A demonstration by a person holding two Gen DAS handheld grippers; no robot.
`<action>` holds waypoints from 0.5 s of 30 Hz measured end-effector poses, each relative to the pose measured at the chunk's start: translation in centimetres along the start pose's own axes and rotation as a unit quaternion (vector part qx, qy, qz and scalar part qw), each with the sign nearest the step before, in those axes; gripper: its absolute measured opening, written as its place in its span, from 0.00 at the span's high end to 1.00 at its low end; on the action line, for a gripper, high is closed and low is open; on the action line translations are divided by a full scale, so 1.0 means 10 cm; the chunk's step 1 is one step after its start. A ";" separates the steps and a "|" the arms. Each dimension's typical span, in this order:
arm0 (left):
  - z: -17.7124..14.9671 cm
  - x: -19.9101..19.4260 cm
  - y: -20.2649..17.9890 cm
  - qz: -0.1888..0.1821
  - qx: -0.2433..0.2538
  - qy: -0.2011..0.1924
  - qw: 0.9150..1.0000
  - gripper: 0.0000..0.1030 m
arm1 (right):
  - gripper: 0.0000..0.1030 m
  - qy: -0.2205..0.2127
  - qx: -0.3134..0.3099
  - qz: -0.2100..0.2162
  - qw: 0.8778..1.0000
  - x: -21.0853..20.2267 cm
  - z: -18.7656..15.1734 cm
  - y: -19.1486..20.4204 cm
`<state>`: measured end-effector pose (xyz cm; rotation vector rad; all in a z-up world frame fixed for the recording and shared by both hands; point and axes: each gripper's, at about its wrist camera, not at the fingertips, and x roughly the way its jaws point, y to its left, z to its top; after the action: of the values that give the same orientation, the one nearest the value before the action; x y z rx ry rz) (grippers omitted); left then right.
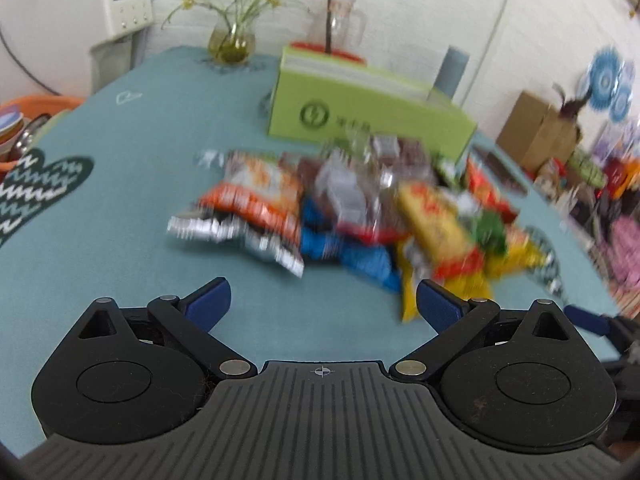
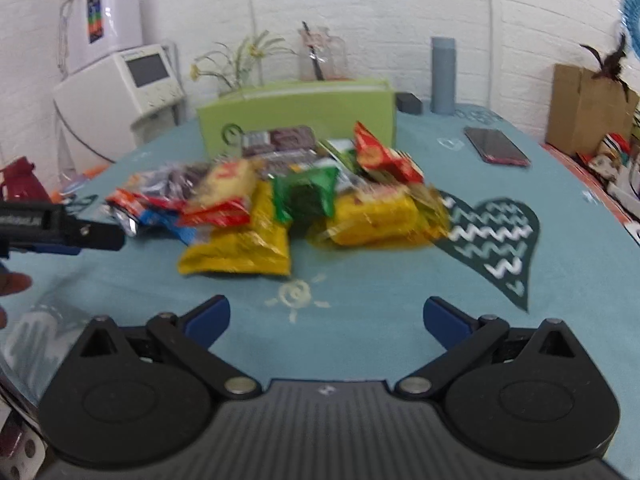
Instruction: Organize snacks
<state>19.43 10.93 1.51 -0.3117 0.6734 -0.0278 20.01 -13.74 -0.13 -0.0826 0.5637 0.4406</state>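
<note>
A pile of snack packets (image 1: 352,216) lies on the teal tablecloth, blurred in the left wrist view; it also shows in the right wrist view (image 2: 280,196). It holds yellow packets (image 2: 240,248), a green packet (image 2: 306,194), a red packet (image 2: 380,156) and an orange-and-silver packet (image 1: 244,216). Behind the pile stands an open light-green box (image 1: 360,116), also in the right wrist view (image 2: 296,114). My left gripper (image 1: 323,304) is open and empty, short of the pile. My right gripper (image 2: 326,320) is open and empty, short of the pile. The left gripper's side shows at the left edge (image 2: 60,228).
At the table's back stand a glass vase with a plant (image 1: 232,40), a glass pitcher (image 1: 338,24) and a grey-blue cylinder (image 2: 443,76). A phone (image 2: 496,146) and a small black box (image 2: 409,103) lie at the right. A cardboard box (image 2: 588,108) stands beyond the right edge.
</note>
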 end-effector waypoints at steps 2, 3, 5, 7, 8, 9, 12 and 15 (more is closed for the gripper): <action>0.19 0.04 -0.03 -0.035 -0.009 -0.006 0.999 0.18 | 0.00 -0.019 -0.040 0.030 0.999 0.11 0.15 0.16; 0.28 0.07 -0.07 -0.056 -0.013 -0.004 0.998 0.20 | 0.00 -0.020 -0.059 0.045 0.997 0.20 0.22 0.23; 0.41 0.15 -0.17 -0.102 -0.015 0.003 0.995 0.24 | 0.01 -0.019 -0.088 0.062 0.994 0.35 0.31 0.35; 0.53 0.23 -0.31 -0.147 0.000 0.007 0.989 0.24 | 0.01 -0.017 -0.116 0.073 0.990 0.48 0.37 0.43; 0.58 0.29 -0.36 -0.155 0.009 0.010 0.988 0.25 | 0.01 -0.014 -0.127 0.077 0.989 0.56 0.39 0.45; 0.61 0.38 -0.42 -0.156 0.016 0.016 0.988 0.25 | 0.01 -0.008 -0.136 0.084 0.987 0.64 0.40 0.46; 0.67 0.71 -0.51 -0.152 0.035 0.062 0.986 0.31 | 0.01 0.011 -0.152 0.113 0.982 0.82 0.42 0.49; 0.62 0.92 -0.46 -0.168 0.019 0.114 0.979 0.46 | 0.01 0.021 -0.172 0.130 0.976 0.87 0.40 0.58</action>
<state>30.84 7.09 1.78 -0.3858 0.8393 -0.4045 26.14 -4.41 -1.18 -0.3528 0.5362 0.7915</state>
